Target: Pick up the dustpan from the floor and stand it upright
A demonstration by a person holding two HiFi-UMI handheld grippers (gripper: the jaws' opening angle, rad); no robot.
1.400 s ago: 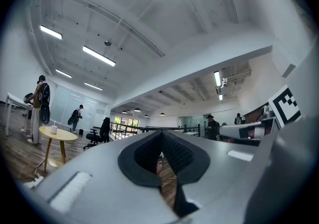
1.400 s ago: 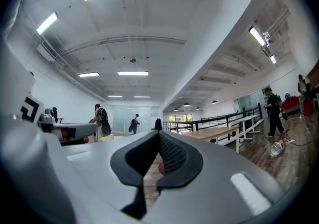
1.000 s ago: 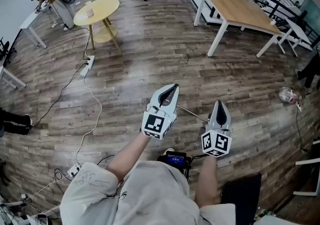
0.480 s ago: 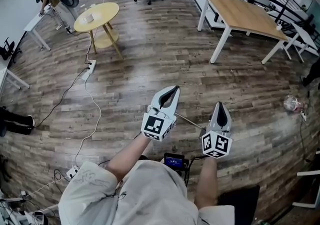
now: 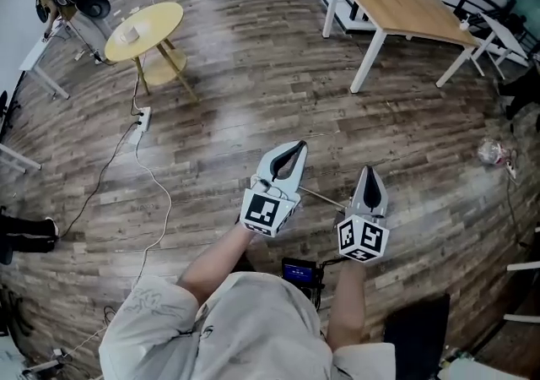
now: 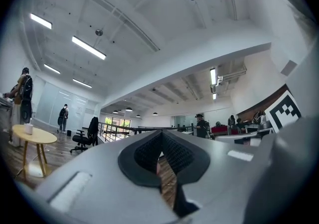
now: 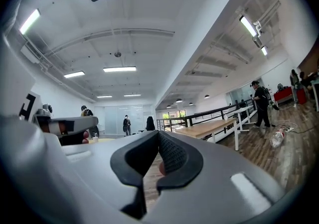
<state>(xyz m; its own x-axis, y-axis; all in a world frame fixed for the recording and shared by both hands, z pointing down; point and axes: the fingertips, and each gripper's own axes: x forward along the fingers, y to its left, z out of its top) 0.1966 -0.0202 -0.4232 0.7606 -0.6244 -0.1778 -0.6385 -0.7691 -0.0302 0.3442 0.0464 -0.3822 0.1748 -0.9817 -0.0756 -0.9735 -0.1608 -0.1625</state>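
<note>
- Head view: the round yellow table (image 5: 143, 19) and wooden desk (image 5: 405, 2) have slid across the plank floor (image 5: 253, 91). The left gripper (image 5: 295, 149) and right gripper (image 5: 368, 171) are held out in front. No dustpan shows in any view.
- Left gripper view: the ribbed black pads (image 6: 173, 151) are pressed together, with nothing between them.
- Right gripper view: the jaws are likewise closed on nothing. I'd judge it best to find the dustpan first, then spread one gripper for its handle.

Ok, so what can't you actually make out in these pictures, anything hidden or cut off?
- Dustpan: in no view; the person's torso hides the floor beneath in the head view, both gripper views look level across the room.
- White item on the yellow table: head view, too small to name.
- Clear crumpled thing at right: head view, too small.
- Black object: cut by head view's bottom edge.
</note>
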